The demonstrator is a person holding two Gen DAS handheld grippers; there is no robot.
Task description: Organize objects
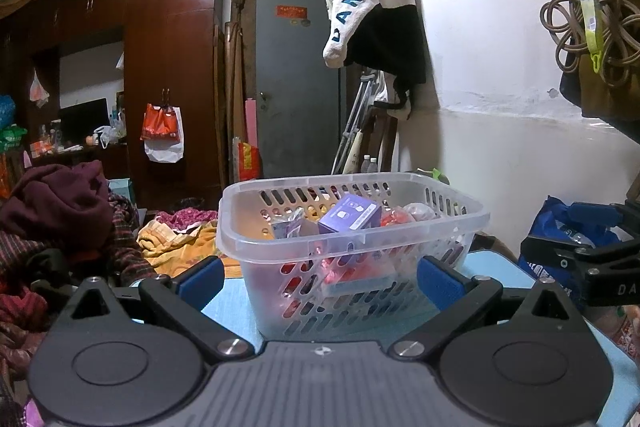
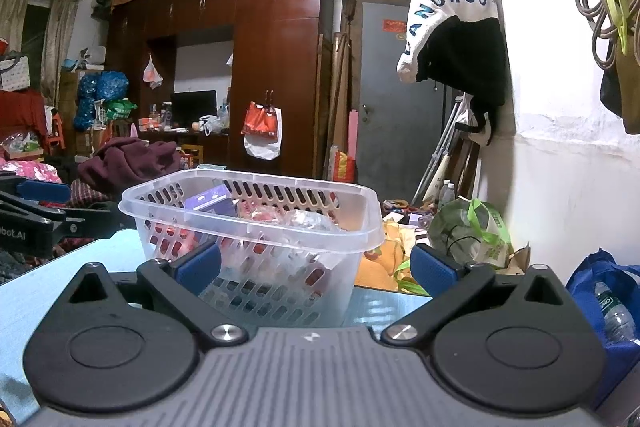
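A clear plastic basket (image 1: 280, 231) with slotted walls stands on a light blue table (image 1: 236, 291). It holds a purple box (image 1: 350, 213), a small pouch (image 1: 286, 225) and red packets (image 1: 394, 217). My left gripper (image 1: 318, 281) is open and empty, level with the basket's near wall. In the right wrist view the same basket (image 2: 320, 229) stands ahead and a little left, with the purple box (image 2: 210, 201) inside. My right gripper (image 2: 316, 269) is open and empty, just in front of the basket. Each gripper shows in the other's view, the right one (image 1: 576, 247) and the left one (image 2: 44, 215).
A blue bag with water bottles (image 2: 612, 307) sits at the right. A green-handled bag (image 2: 472, 231) and yellow cloth (image 2: 380, 267) lie behind the table. Piled clothes (image 1: 60, 211) lie at the left. A white wall (image 1: 520, 147) is close on the right.
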